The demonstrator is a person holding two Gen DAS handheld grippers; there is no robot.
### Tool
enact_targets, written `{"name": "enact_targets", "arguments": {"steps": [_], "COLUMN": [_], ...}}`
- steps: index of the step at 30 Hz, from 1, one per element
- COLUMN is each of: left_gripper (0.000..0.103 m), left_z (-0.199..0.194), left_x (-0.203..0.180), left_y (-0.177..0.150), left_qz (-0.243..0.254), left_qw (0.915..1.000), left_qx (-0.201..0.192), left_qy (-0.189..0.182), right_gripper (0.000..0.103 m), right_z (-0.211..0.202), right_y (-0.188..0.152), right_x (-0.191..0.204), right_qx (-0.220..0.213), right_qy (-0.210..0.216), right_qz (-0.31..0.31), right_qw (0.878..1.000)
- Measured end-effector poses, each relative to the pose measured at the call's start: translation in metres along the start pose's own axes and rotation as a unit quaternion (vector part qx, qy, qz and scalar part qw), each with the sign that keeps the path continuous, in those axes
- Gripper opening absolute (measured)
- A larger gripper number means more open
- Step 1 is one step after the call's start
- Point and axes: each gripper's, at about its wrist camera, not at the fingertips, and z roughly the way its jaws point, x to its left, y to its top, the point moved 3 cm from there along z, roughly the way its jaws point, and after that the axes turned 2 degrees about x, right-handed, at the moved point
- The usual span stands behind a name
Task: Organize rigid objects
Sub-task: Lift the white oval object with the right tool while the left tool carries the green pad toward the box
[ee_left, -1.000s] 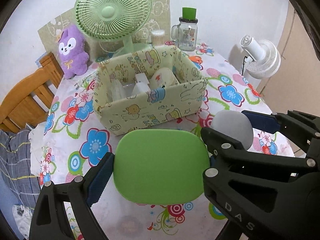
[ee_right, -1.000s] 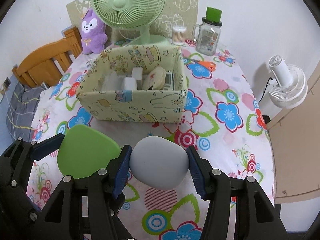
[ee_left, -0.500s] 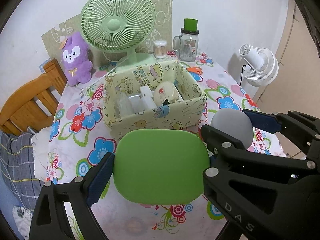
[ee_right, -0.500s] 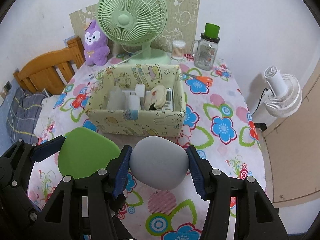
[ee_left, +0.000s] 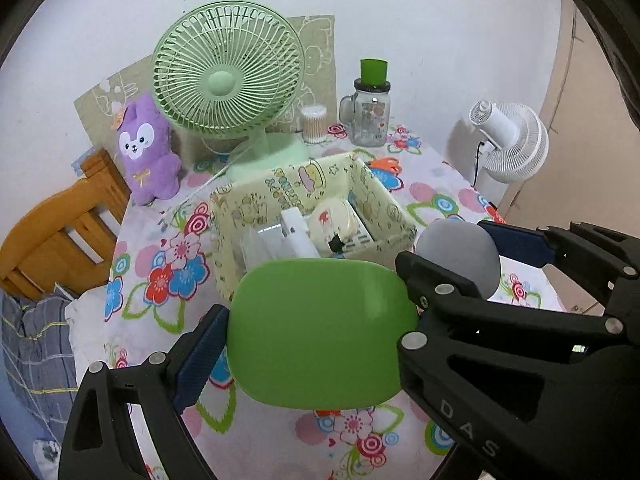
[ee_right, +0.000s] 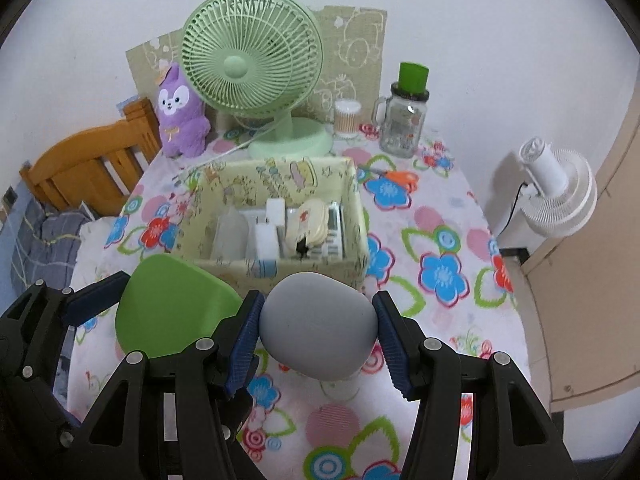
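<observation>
Above the floral counter [ee_right: 452, 216], near side of the box [ee_right: 276, 266]: left hand-held gripper [ee_left: 320, 334] clamped on a green case [ee_left: 322, 332], right hand-held gripper [ee_right: 318, 330] clamped on a grey case [ee_right: 318, 326], both held in the air side by side, green one to the left. Box sits mid-counter, holds white and cream items, details unclear. Behind it a green fan [ee_right: 252, 68], purple plush [ee_right: 180, 112], jar [ee_right: 404, 124]. White fan [ee_right: 560, 196] off counter's right edge.

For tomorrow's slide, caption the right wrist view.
Right gripper holds a grey case before the storage box.
</observation>
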Motion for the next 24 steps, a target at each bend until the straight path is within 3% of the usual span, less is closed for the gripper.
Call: {"name": "enact_targets", "arguments": {"steps": [24], "left_gripper": [0.095], "left_z": [0.050], "left_x": [0.058], "left_y": [0.052], "left_qz": [-0.086], "left_qw": [0.9944], "left_qx": [0.027], "left_qy": [0.055], "right_gripper": [0.059], "right_z": [0.077], "right_y": [0.085], "right_x": [0.029], "right_qx": [0.013], "right_qy": [0.069], "right_qz": [-0.083], "right_qw": [0.994]}}
